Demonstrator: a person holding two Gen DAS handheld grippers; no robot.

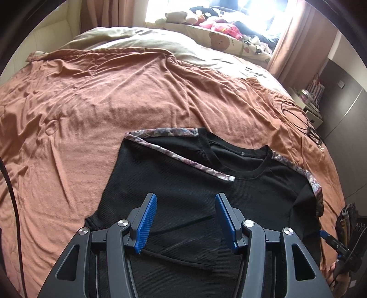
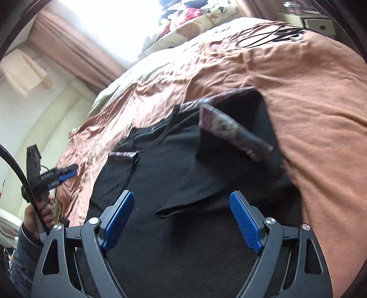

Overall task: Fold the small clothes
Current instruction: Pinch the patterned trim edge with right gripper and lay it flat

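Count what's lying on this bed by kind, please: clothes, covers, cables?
Black shirt with floral trim: 1
Orange blanket: 1
Beige cover beneath it: 1
Black cable tangle: 1
Total: 4

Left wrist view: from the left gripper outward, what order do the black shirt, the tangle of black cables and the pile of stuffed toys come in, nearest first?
From the left gripper:
1. Black shirt, directly under the fingers.
2. Black cables, right edge of the bed.
3. Stuffed toys, far end by the window.
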